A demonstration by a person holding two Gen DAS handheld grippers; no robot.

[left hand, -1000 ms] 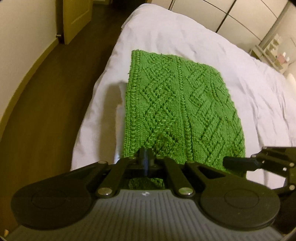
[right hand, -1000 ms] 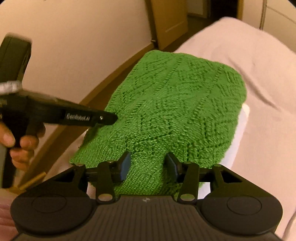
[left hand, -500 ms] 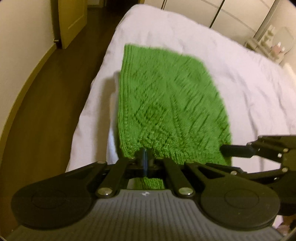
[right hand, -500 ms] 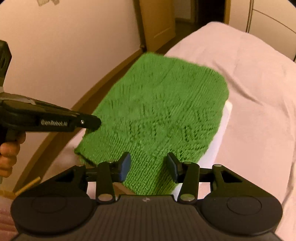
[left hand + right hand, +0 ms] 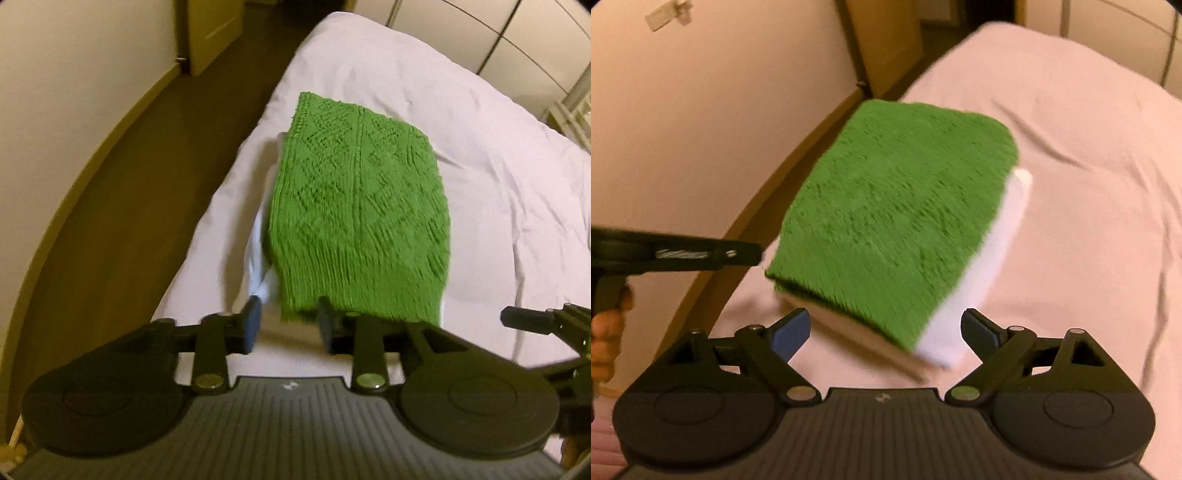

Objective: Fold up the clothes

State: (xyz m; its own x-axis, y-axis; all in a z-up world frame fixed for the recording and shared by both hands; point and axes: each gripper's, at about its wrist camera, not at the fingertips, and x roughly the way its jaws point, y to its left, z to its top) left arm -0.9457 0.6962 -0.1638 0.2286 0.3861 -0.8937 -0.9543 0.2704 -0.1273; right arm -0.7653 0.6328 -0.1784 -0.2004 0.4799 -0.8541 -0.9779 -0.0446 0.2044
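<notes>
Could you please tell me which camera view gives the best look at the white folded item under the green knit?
The right wrist view: the white folded item shows its whole right side and near corner beneath the green knit. The left wrist view shows only a thin white strip along the knit's left edge; the rest is covered.

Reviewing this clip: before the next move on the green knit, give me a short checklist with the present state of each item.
1. Left claw empty: ok, fingers apart, nothing between them.
2. Right claw empty: ok, wide open, short of the fabric.
3. Green knit folded: ok, a compact rectangle with a fold along its near edge.
4. Knit resting on the white folded item: ok, that item shows beneath its right and near edges.
5. Stack fully supported on the bed: cannot tell; it sits close to the bed's left edge.
6. Knit edges squared: cannot tell, both views are motion-blurred.
</notes>
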